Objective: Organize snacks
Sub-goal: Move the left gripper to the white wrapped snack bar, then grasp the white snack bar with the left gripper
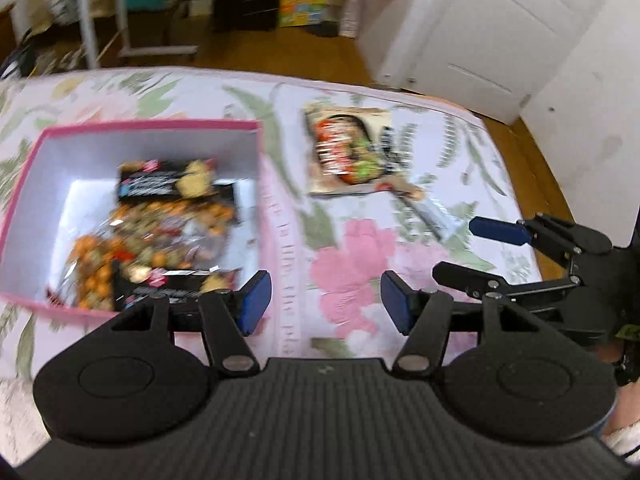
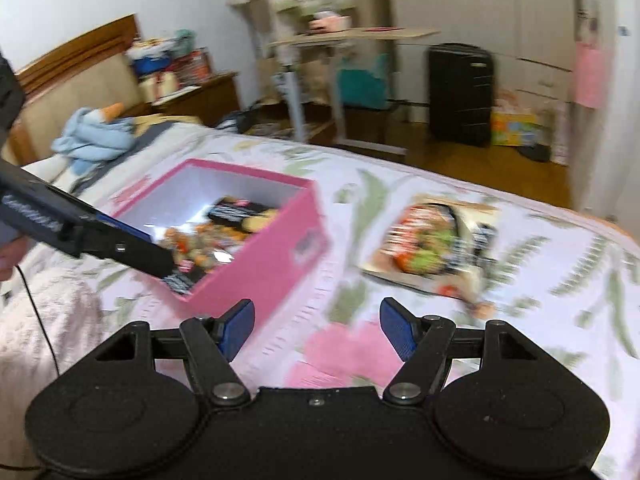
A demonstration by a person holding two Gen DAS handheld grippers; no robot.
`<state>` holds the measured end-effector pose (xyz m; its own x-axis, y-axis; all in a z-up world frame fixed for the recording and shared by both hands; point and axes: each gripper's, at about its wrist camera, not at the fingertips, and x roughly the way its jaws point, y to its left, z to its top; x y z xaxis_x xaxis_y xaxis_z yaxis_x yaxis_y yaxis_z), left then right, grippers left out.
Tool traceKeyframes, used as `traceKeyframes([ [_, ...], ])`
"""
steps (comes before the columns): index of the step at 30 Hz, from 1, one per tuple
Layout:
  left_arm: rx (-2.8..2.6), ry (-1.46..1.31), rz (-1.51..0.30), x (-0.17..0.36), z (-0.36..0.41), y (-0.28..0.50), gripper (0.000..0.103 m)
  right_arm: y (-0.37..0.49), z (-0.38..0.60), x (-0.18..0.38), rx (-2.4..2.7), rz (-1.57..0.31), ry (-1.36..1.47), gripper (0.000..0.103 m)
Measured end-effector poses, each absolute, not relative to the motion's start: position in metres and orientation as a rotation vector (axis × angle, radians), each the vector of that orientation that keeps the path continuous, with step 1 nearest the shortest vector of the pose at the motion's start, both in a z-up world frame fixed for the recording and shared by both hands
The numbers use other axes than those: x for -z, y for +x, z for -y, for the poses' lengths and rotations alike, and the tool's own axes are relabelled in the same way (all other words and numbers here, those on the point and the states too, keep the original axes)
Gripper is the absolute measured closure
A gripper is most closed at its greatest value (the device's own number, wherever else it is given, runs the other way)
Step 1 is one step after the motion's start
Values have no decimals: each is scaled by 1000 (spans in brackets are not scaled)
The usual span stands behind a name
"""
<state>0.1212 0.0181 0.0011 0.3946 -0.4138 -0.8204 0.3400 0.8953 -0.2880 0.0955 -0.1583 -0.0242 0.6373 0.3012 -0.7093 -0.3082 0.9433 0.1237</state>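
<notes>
A pink box (image 1: 264, 184) with a white inside stands on the flowered bedspread (image 1: 352, 256). It holds several snack packs: black packets (image 1: 160, 184) and a clear bag of orange and green snacks (image 1: 132, 248). One snack packet (image 1: 352, 152) with a red and green picture lies flat on the bedspread to the right of the box. My left gripper (image 1: 324, 300) is open and empty, near the box's right front corner. My right gripper (image 2: 316, 328) is open and empty, in front of the box (image 2: 256, 272) and the loose packet (image 2: 432, 240).
The bed's far edge drops to a wooden floor (image 2: 480, 164). A white door (image 1: 480, 40) stands at the right in the left wrist view. A blue cloth (image 2: 92, 136) lies at the headboard end. A small table (image 2: 320, 80) and a black case (image 2: 460, 92) stand beyond the bed.
</notes>
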Motion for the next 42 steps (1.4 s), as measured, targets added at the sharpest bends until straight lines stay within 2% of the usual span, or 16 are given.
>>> traceKeyframes([
  [7,615,-75,-1033,21,42,137,45,94,194,46,-215,-769,-87,29],
  [12,646,-121,-1039,57,76,154,45,115,225,93,-131,-743,-91,33],
  [19,647,-158,-1031,109,141,186,46,148,265,153,-73,-786,43,34],
  [22,642,-134,-1009,124,164,190,46,152,266,166,-64,-791,-3,34],
  [28,633,-217,-1086,158,189,203,46,146,247,173,-67,-765,-166,35],
  [29,634,-241,-1098,162,190,205,46,146,245,174,-68,-755,-193,32],
  [30,632,-260,-1112,166,191,207,46,147,244,174,-63,-749,-220,24],
  [32,624,-268,-1116,170,194,208,46,150,245,174,-69,-744,-251,22],
  [33,625,-267,-1108,170,195,209,51,153,246,174,-85,-754,-250,23],
  [35,630,-285,-1104,171,194,210,53,156,250,172,-120,-767,-209,33],
  [37,646,-313,-1124,173,191,212,56,158,251,168,-167,-804,-159,62],
  [39,660,-324,-1164,172,189,212,56,158,247,163,-136,-857,-134,66],
  [42,683,-302,-1199,162,185,205,57,155,242,150,-73,-922,-58,66],
])
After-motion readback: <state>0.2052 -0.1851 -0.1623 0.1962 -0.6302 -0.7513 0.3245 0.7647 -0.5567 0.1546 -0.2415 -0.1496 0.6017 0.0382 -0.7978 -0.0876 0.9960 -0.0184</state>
